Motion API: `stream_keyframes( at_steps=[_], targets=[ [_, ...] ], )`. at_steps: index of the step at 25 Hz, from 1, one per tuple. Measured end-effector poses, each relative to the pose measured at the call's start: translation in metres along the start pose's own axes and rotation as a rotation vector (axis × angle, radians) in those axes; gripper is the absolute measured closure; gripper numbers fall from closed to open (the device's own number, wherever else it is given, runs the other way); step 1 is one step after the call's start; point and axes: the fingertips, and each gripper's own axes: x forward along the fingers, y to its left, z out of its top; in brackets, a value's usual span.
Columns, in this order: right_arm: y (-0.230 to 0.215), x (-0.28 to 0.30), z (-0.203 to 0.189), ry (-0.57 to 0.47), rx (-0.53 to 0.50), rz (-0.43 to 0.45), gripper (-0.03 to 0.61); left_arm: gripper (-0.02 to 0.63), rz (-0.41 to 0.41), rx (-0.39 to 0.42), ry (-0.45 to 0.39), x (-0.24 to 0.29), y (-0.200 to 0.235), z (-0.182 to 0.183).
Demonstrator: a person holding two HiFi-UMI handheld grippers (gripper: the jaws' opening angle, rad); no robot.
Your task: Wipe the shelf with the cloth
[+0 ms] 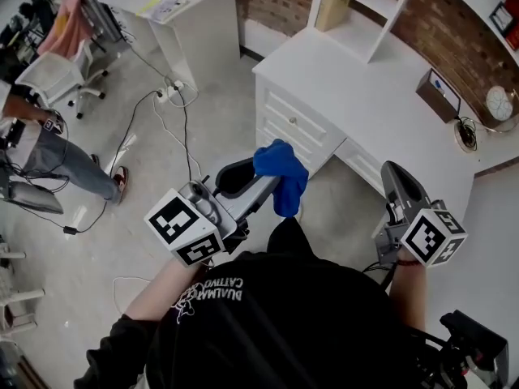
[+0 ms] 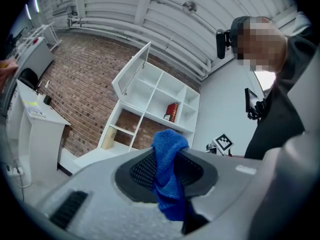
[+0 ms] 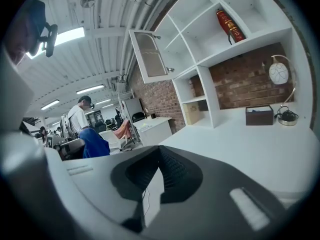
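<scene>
My left gripper [image 1: 272, 186] is shut on a blue cloth [image 1: 281, 175], held in the air in front of the white desk [image 1: 365, 96]. In the left gripper view the cloth [image 2: 167, 176] is pinched between the two jaws and bunches above and below them. The white shelf unit [image 2: 157, 99] stands beyond, with one door swung up and a red object [image 2: 171, 112] in one compartment. My right gripper [image 1: 392, 174] hovers at the desk's front edge, shut with nothing in it [image 3: 159, 156]. The right gripper view shows the shelf [image 3: 215, 39] above the desk.
On the desk are a dark box [image 1: 439, 94], a round clock [image 1: 499, 104] and a coiled cable [image 1: 466, 134]. A second white desk [image 1: 174, 6], a chair [image 1: 57, 71], floor cables [image 1: 162, 112] and a standing person [image 1: 45, 148] are to the left.
</scene>
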Motion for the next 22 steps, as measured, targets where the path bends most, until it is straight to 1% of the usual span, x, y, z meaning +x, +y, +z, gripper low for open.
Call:
stream_keyframes(
  at_steps=[4,6,11,15,19,20,22],
  targets=[
    [-0.017,0.047,0.019,0.004,0.011,0.064,0.569,0.529,0.027,0.058,0.016,0.025,0.024,0.006],
    [-0.03,0.07,0.03,0.014,-0.005,0.085,0.569,0.529,0.05,0.077,-0.001,0.043,0.045,0.013],
    [-0.075,0.115,0.069,0.032,-0.039,0.099,0.569,0.529,0.104,0.042,-0.088,0.096,0.092,0.037],
    [-0.107,0.149,0.106,0.022,-0.047,0.119,0.569,0.529,0.11,0.053,-0.112,0.143,0.12,0.054],
    [-0.117,0.167,0.119,0.022,-0.077,0.144,0.569,0.529,0.109,0.075,-0.138,0.165,0.132,0.064],
    [-0.119,0.169,0.12,0.021,-0.079,0.149,0.569,0.529,0.105,0.065,-0.148,0.169,0.134,0.065],
    [-0.13,0.178,0.126,0.015,-0.076,0.158,0.569,0.529,0.093,0.021,-0.173,0.182,0.14,0.069]
  ],
)
